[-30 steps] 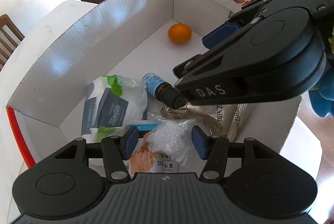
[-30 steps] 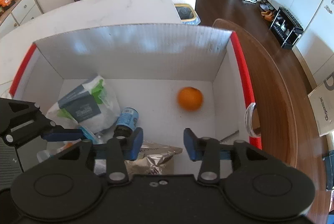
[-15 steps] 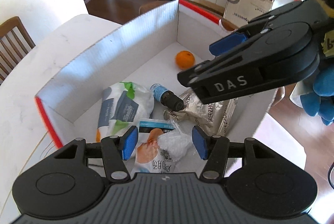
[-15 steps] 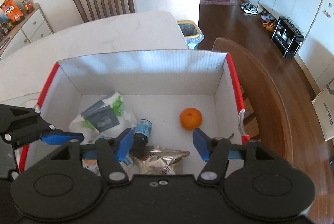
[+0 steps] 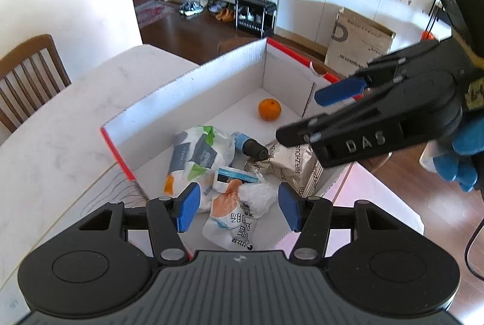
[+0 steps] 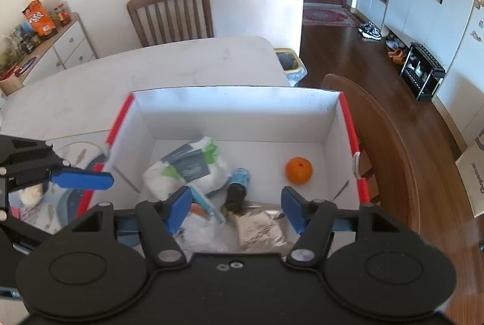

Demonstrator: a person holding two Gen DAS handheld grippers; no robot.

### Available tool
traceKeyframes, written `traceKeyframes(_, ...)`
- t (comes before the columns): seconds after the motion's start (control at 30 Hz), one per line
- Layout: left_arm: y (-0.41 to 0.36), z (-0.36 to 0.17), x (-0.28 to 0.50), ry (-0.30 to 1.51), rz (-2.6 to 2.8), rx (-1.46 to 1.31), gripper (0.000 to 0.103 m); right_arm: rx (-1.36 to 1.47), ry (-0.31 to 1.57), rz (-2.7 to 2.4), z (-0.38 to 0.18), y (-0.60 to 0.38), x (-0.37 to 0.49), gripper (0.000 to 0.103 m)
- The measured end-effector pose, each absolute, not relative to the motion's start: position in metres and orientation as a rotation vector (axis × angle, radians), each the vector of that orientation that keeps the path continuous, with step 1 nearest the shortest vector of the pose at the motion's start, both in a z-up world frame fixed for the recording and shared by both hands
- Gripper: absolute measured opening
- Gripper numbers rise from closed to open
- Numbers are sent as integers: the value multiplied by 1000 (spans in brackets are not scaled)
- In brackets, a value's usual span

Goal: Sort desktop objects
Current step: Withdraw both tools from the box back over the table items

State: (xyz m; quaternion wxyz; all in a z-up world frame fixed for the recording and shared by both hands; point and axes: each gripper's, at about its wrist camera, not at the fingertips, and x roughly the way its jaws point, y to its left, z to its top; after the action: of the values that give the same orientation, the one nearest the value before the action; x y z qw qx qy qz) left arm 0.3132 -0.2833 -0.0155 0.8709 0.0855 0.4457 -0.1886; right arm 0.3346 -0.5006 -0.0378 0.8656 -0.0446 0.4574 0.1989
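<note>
Two grippers hang above one white box with red-edged ends, and neither holds anything.

From the left wrist camera we see our left gripper (image 5: 239,205) with its blue fingers (image 5: 188,206) spread wide, nothing between them. It hovers over the near end of the box (image 5: 193,83), which sits on a pale marble table (image 5: 60,143). Below the fingers lies a white snack packet with an orange picture (image 5: 233,216), and beside it a crumpled clear plastic bag (image 5: 260,198). Farther in lies a white and green tissue pack (image 5: 199,152), with a dark bottle with a blue label (image 5: 249,143) on its side just beside it. A silver foil pouch (image 5: 290,167) lies against the box's right wall, touching the bottle's cap end. An orange (image 5: 269,109) sits alone near the far corner, well apart from the pile. Our right gripper (image 5: 311,116) reaches in from the right, above the box, fingers apart.

From the right wrist camera, our right gripper (image 6: 239,211) shows its blue pads (image 6: 292,208) wide apart and empty, over the near side of the box (image 6: 236,110). The tissue pack (image 6: 187,170), bottle (image 6: 237,185) and foil pouch (image 6: 260,229) cluster left of centre; the orange (image 6: 299,170) rests near the right wall. Our left gripper's blue finger (image 6: 81,178) shows at the left edge, outside the box wall. A wooden chair (image 6: 171,14) stands behind the table (image 6: 151,67).
</note>
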Motion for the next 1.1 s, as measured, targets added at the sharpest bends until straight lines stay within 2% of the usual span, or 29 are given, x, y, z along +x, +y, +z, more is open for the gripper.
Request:
traceKeyframes(0.57,-230,12,240,813,-364,106,56,-67,895,471,-15,-466,269,70)
traceKeyframes(0.63,-224,13,230,802,-364,113,56,-74,886,482,-13,-459,260,74)
traceKeyframes(0.8,-206,14,204,786,-363,120,56,-89,873,503,-9,-442,241,76)
traceKeyframes(0.83,-202,14,200,784,-363,116,57,-92,870,505,-9,-438,237,76)
traceKeyframes(0.9,-193,14,191,782,-363,105,68,-92,866,509,-8,-431,230,77)
traceKeyframes(1.07,-168,11,170,777,-356,96,70,-93,869,522,-8,-411,214,80)
traceKeyframes(1.1,-163,10,166,776,-355,93,73,-97,870,525,-9,-406,211,81)
